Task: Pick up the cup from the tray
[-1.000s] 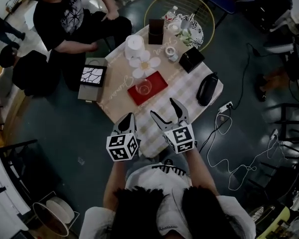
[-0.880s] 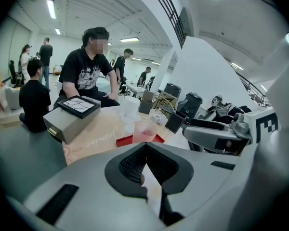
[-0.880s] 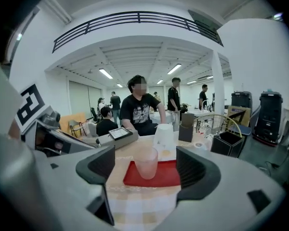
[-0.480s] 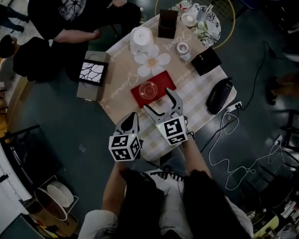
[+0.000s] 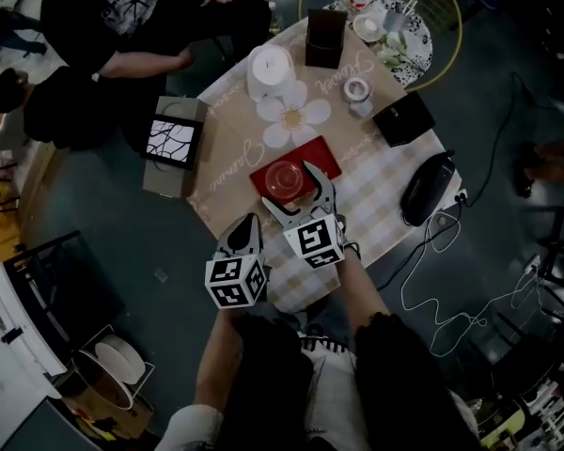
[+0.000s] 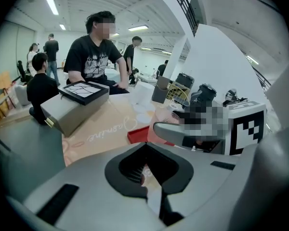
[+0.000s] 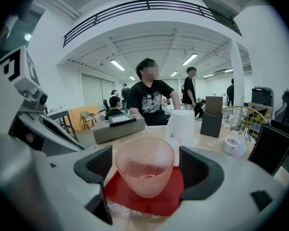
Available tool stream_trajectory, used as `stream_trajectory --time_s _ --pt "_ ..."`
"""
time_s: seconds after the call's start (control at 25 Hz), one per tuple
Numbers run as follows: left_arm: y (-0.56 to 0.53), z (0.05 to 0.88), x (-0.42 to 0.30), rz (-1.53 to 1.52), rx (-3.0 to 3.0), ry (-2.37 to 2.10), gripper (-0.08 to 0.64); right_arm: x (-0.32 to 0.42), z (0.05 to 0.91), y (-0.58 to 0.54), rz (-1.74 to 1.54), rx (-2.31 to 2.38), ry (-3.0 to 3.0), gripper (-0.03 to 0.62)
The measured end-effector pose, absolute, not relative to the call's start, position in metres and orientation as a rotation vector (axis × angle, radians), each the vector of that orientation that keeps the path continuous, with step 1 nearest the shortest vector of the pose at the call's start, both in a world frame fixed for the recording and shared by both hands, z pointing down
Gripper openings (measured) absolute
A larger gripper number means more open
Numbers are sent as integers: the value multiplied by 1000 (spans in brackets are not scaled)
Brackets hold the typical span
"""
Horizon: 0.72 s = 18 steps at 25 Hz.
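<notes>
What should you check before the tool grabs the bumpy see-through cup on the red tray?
1. Bumpy clear glass cup between the right tool's jaws: ok. The jaws have just been opening and stand either side of it.
2. Pads pressing the cup: not ok. There is a gap on each side.
3. Cup upright on the flat red tray: ok.
4. Cup empty: ok, it looks empty.
5. Left tool out of the way: ok. It is shut and apart from the tray.
</notes>
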<state>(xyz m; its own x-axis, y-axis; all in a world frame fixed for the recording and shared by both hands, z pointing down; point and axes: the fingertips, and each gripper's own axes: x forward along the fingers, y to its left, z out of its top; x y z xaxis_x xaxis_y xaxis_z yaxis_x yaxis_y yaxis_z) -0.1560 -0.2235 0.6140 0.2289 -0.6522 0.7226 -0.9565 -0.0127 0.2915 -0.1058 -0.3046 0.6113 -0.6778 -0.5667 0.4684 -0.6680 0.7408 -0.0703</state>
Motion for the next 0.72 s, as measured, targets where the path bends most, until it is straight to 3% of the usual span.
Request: stream_trajectory --time_s 0.72 --pt "-216 629 -165 506 1695 -1495 6 -121 636 -317 285 924 -2485 410"
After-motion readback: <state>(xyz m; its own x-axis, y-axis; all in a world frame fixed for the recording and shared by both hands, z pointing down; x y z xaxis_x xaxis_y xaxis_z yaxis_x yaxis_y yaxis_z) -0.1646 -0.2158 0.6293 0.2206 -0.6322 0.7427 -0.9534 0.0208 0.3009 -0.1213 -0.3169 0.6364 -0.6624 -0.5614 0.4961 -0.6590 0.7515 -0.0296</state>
